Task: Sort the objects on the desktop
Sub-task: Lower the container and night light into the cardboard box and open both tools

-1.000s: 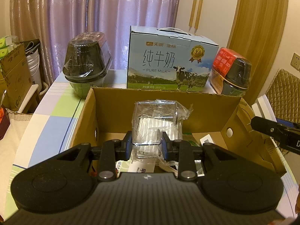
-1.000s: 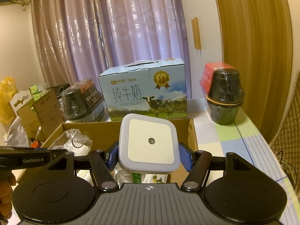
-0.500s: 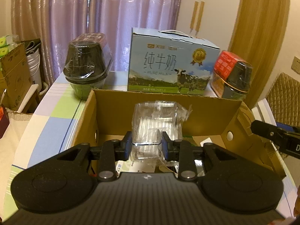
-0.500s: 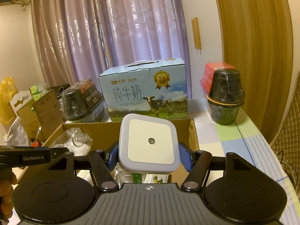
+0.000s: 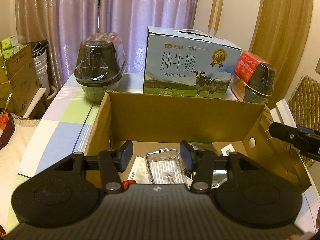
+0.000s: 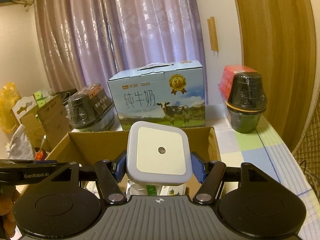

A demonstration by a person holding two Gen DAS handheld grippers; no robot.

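An open cardboard box (image 5: 180, 114) sits on the table in the left wrist view, and my left gripper (image 5: 156, 156) hangs open over it. A clear plastic packet (image 5: 163, 166) lies on the box floor below the blue pads, among other packets. My right gripper (image 6: 159, 167) is shut on a white square night light (image 6: 159, 154), held above the same cardboard box (image 6: 96, 146) near its right wall. The other gripper's black body (image 6: 30, 174) shows at the left edge of the right wrist view.
Behind the box stand a blue milk carton (image 5: 188, 66), a black wrapped bowl stack (image 5: 99, 66) at the left and a red-and-black one (image 5: 254, 80) at the right. A checked tablecloth (image 5: 60, 128) covers the table. Cardboard boxes (image 6: 46, 118) sit beyond the table's left edge.
My left gripper has opened and the clear plastic packet has dropped from it into the box. The right gripper still holds the night light in nearly the same place.
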